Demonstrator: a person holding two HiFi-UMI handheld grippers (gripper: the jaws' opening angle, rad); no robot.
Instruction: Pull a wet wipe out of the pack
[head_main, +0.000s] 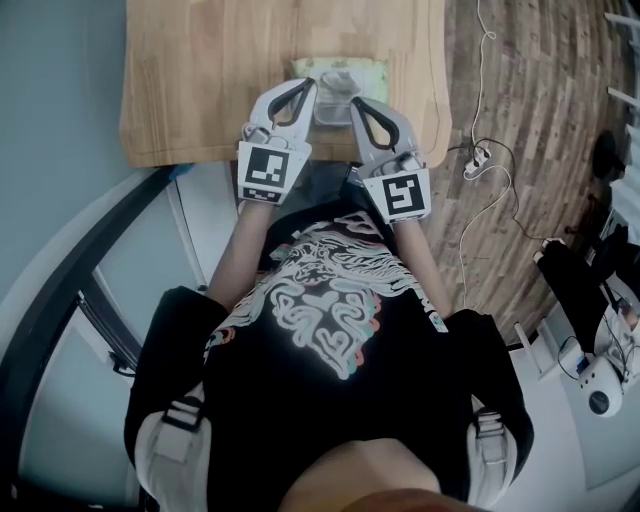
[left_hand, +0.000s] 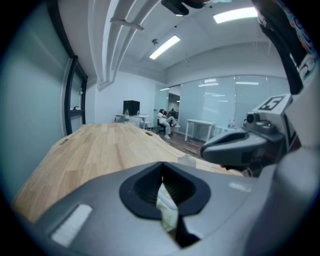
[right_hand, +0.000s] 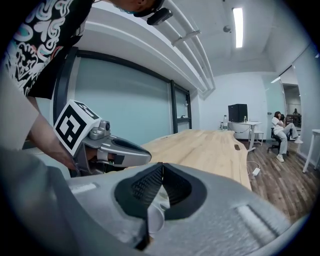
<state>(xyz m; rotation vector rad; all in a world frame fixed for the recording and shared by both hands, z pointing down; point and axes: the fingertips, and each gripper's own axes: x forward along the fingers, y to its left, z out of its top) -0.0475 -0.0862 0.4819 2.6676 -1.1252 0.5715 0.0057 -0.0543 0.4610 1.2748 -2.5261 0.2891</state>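
Observation:
A pale green wet wipe pack (head_main: 372, 72) with a clear flip lid (head_main: 333, 108) lies at the near edge of the wooden table (head_main: 200, 80). My left gripper (head_main: 311, 82) is shut, its tips at the pack's left side. My right gripper (head_main: 353, 101) is shut too, its tips over the lid's right side. In the left gripper view the jaws (left_hand: 161, 164) meet, and the pack (left_hand: 167, 207) shows below through their opening. In the right gripper view the closed jaws (right_hand: 161, 164) stand over the white lid (right_hand: 153, 215). Nothing shows between either pair of tips.
Bare wood stretches left and beyond the pack. White cables (head_main: 480, 160) trail over the wood floor right of the table. White equipment (head_main: 600, 370) stands at the lower right. A glass wall (right_hand: 125, 100) runs along the table's left side.

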